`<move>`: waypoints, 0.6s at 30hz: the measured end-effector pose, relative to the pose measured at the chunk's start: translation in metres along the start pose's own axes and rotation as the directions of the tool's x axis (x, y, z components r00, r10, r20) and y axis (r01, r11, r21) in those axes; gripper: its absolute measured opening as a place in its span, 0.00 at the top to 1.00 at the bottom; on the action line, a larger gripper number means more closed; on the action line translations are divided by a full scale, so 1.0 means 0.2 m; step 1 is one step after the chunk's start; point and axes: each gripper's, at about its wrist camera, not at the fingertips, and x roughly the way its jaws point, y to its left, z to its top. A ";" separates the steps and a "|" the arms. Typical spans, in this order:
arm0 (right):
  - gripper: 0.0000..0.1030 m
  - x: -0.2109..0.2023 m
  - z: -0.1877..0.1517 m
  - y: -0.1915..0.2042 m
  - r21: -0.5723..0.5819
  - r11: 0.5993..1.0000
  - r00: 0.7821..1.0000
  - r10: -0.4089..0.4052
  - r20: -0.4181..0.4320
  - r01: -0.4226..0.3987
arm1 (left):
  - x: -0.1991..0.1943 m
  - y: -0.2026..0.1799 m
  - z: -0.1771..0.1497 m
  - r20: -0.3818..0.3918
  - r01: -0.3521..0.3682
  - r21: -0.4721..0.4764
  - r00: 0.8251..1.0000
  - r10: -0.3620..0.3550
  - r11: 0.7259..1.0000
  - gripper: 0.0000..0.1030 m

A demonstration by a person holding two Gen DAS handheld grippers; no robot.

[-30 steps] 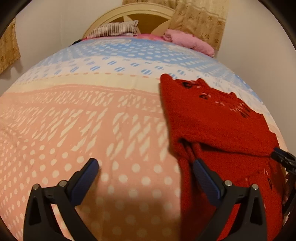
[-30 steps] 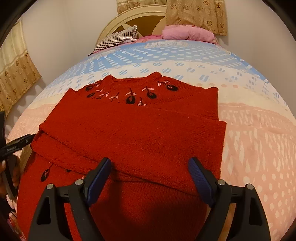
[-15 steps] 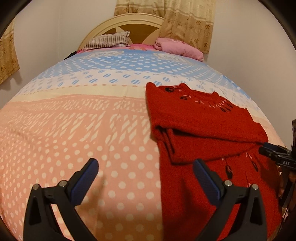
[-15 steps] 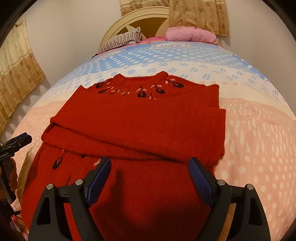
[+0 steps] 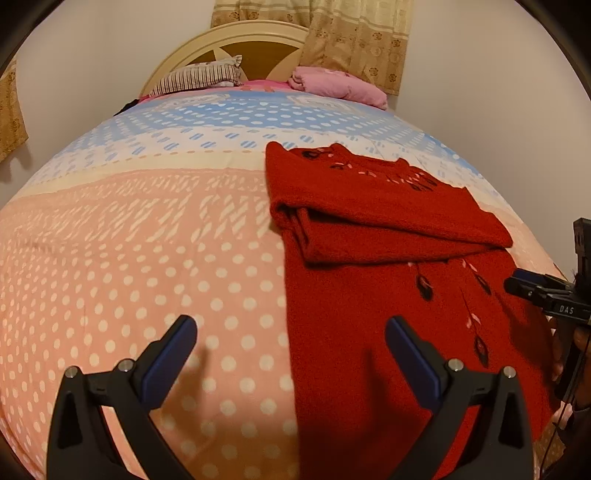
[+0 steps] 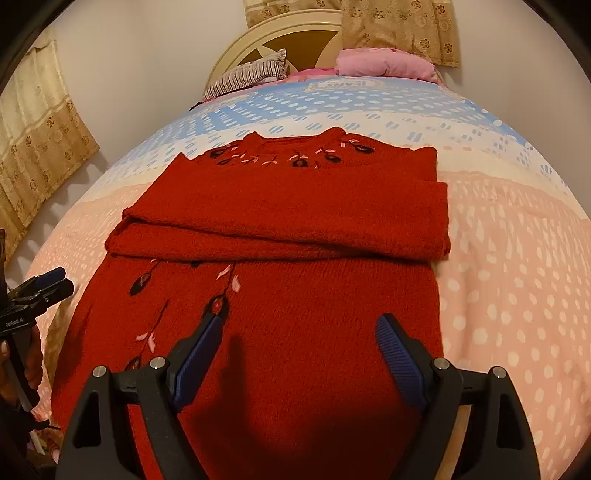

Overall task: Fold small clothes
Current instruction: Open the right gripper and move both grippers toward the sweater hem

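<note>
Now both grippers hang open above the bed.
Left gripper (image 5: 286, 341) spreads its jaws over the dotted bedsheet (image 5: 147, 240); the red sweater (image 6: 280, 221) (sleeves folded across) lies flat beside it; right gripper (image 6: 299, 339), jaws wide and holding nothing, hovers over its hem.

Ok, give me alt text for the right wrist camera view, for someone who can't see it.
A red sweater lies flat on a dotted bedspread, its sleeves folded across the chest. The open right tool hovers over its lower half, holding nothing. The left tool shows at the left edge; pillows lie at the headboard.
</note>
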 end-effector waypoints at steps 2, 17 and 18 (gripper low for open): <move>0.17 -0.02 -0.02 0.01 -0.002 1.000 1.000 0.007 0.001 -0.007 | -0.02 -0.01 -0.02 0.000 0.002 0.004 1.000 -0.002 1.000 0.00; 0.17 -0.12 -0.18 0.06 -0.024 1.000 1.000 -0.001 -0.012 0.001 | -0.12 -0.05 -0.20 -0.031 0.013 0.039 0.999 -0.012 0.999 0.00; 0.17 -0.13 -0.20 0.07 -0.029 1.000 1.000 -0.003 -0.013 0.002 | -0.13 -0.05 -0.22 -0.034 0.012 0.049 0.999 -0.010 0.999 0.00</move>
